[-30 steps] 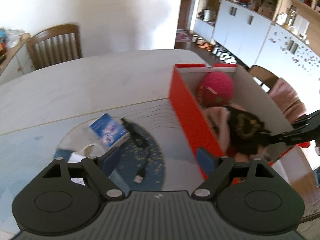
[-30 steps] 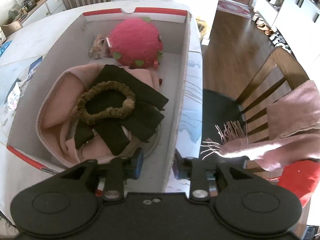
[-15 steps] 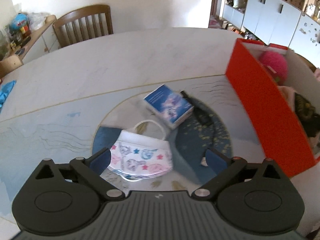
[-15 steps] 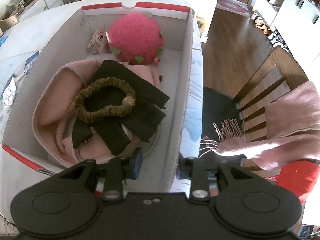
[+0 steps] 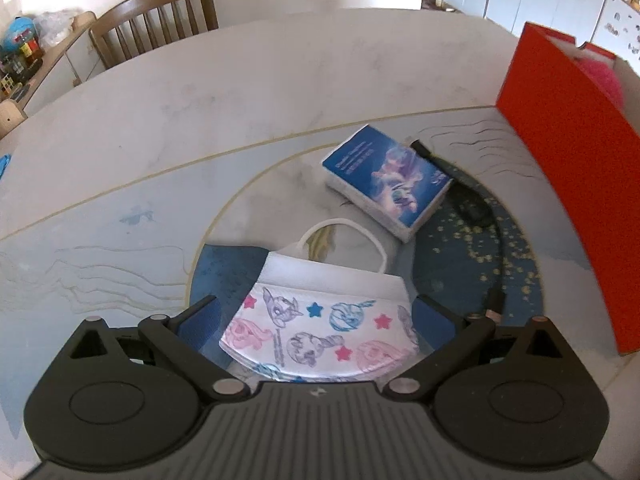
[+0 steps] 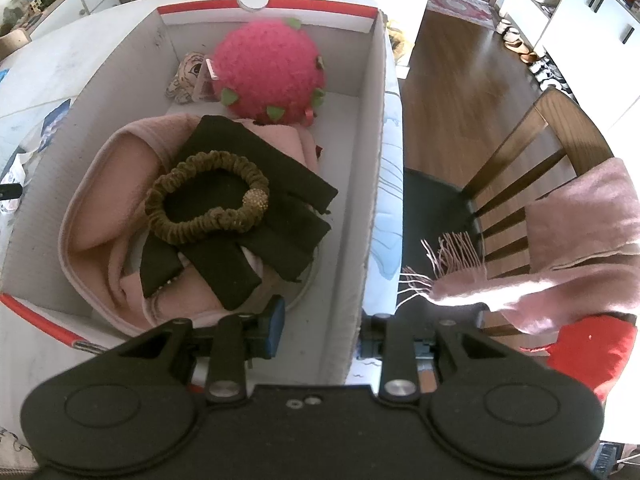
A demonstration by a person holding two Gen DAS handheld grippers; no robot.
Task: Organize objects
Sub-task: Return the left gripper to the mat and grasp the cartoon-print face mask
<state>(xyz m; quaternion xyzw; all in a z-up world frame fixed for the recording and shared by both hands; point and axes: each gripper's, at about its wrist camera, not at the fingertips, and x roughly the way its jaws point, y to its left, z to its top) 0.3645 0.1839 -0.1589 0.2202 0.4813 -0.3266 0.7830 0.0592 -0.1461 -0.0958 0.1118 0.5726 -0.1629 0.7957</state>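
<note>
My left gripper (image 5: 316, 316) is open, its fingers either side of a white face mask (image 5: 320, 320) with cartoon prints lying on the table. A blue tissue pack (image 5: 386, 182) and a black cable (image 5: 476, 216) lie beyond it. The red box (image 5: 568, 168) stands at the right. My right gripper (image 6: 318, 328) is shut on the right wall of that box (image 6: 370, 200), one finger inside and one outside. Inside lie a pink plush ball (image 6: 268, 68), a pink cloth (image 6: 116, 200), a black cloth (image 6: 276, 232) and an olive scrunchie (image 6: 204, 200).
A wooden chair (image 5: 156, 16) stands at the table's far side. Another chair (image 6: 532, 176) with a pink scarf (image 6: 560, 256) stands right of the box. White cabinets line the far right wall.
My left gripper swung left from the box and came down over the face mask, which now lies between its fingers. My right gripper kept its hold on the box wall.
</note>
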